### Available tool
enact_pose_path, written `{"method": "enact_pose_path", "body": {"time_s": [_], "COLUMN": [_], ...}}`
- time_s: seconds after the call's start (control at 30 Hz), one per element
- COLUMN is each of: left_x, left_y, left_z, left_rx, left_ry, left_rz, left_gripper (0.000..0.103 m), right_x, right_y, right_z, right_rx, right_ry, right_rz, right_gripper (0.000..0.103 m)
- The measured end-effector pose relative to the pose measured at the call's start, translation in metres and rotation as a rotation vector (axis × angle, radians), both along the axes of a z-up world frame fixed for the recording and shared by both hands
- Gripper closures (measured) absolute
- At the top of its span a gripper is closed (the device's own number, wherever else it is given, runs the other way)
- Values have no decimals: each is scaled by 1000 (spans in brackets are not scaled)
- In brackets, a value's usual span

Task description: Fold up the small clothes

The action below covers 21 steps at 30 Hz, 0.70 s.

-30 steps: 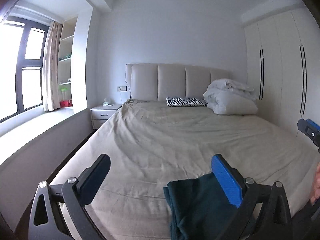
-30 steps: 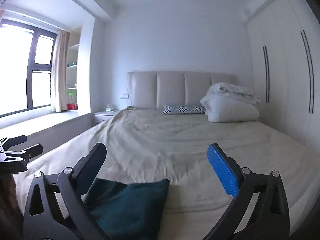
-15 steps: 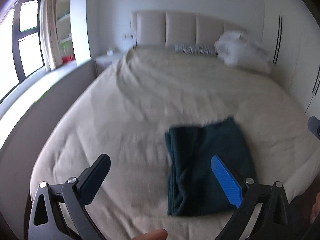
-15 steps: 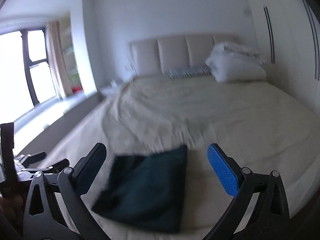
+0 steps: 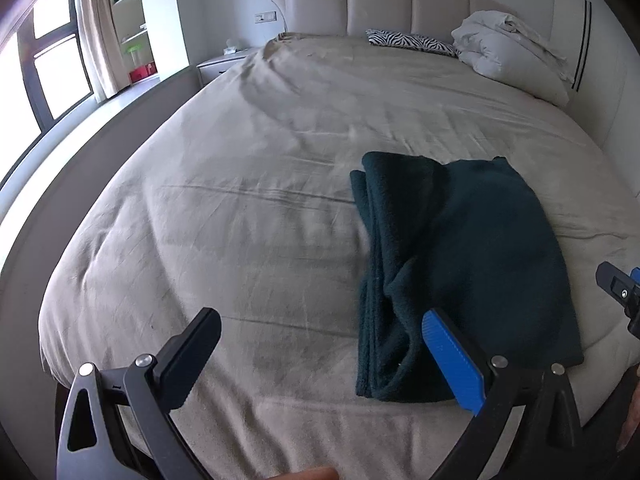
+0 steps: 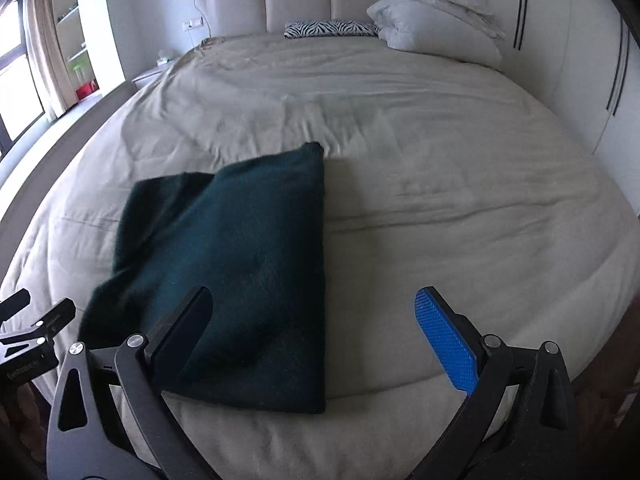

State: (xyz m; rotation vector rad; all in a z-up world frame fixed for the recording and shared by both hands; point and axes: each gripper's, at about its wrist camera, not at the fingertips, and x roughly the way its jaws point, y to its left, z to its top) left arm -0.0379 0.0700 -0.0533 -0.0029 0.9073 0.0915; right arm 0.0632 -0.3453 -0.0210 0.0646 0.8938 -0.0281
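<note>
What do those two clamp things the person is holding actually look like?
Both look alike. The left tool has black curved metal arms with silver rivets and triangular cut-outs, ending in one black rectangular pad and one bright blue ribbed pad. The right tool is built the same, its blue pad finely textured. No cables or sleeves show.

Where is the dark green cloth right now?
The folded dark green fleece cloth lies flat on the beige bedsheet near the bed's foot edge. In the left wrist view it is right of centre, in the right wrist view left of centre, between both open tools.
</note>
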Motion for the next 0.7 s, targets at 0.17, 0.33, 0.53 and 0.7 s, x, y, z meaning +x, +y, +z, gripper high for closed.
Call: {"method": "enact_pose_path", "body": {"time_s": [0.17, 0.33, 0.53, 0.7], "left_x": [0, 0, -2, -3], "left_y": [1, 1, 0, -2], "left_z": [-3, -2, -2, -3], "left_rx": [0, 1, 11, 13], "left_ry": [-3, -3, -16, -16], "left_rz": [1, -1, 1, -2], "left_gripper": [0, 0, 0, 0], "right_x": [-2, -9, -11, -13], "right_y": [-4, -6, -3, 0], "right_z": [-6, 2, 3, 2], "right_rx": [-6, -14, -17, -23], "right_ry": [8, 6, 9, 15], "right_rz": [2, 14, 27, 37], "right_gripper": [0, 0, 0, 0]}}
